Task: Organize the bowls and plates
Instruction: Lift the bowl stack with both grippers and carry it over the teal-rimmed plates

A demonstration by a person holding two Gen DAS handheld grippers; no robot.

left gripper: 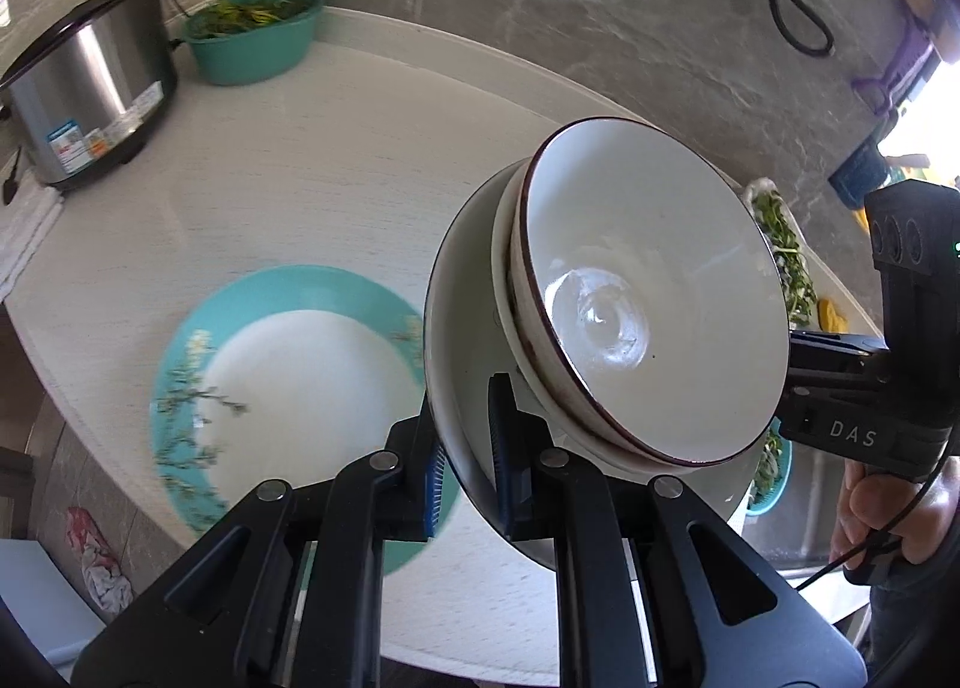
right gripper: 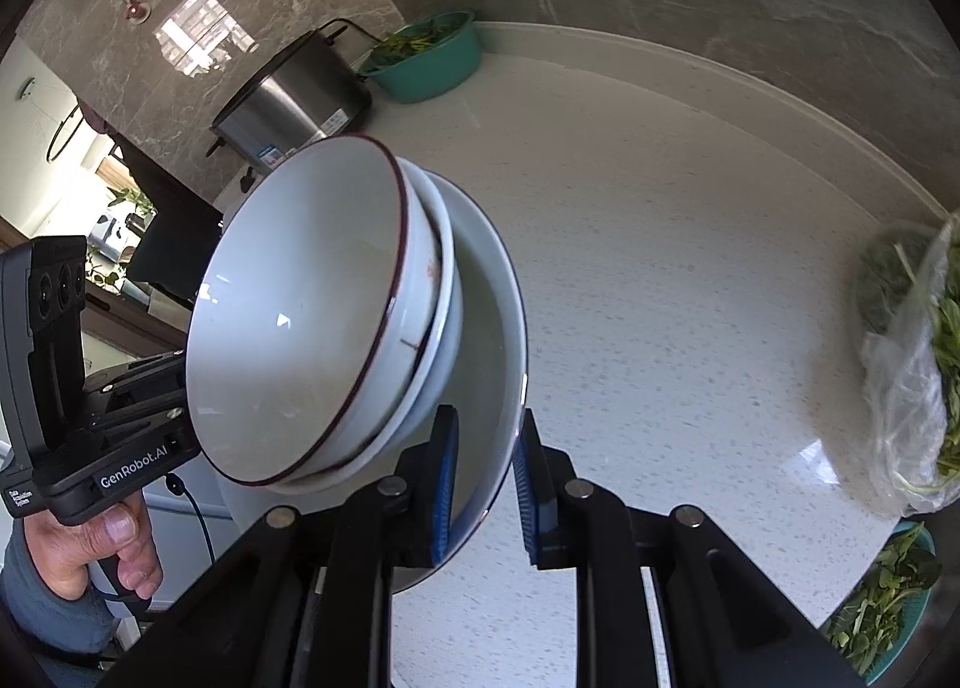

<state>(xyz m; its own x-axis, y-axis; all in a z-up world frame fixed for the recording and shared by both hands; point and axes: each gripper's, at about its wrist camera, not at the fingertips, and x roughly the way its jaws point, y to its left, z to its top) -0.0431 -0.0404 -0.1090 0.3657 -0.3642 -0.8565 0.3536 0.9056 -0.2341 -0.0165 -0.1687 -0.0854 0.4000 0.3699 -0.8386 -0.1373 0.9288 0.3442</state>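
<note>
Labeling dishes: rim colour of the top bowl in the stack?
Dark maroon line on the white top bowl; clearest in the left wrist view.

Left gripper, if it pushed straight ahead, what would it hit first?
The white plate already clamped in the left gripper; past it, probably the teal-rimmed plate on the counter, though depth is unclear.

steel cooker (left gripper: 90, 88), teal basin (left gripper: 252, 37), perhaps greens (right gripper: 936, 340)

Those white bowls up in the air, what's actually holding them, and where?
Both grippers clamp the rim of the big bottom bowl: left gripper on one side, right gripper on the opposite. The smaller bowls sit nested inside it.
</note>
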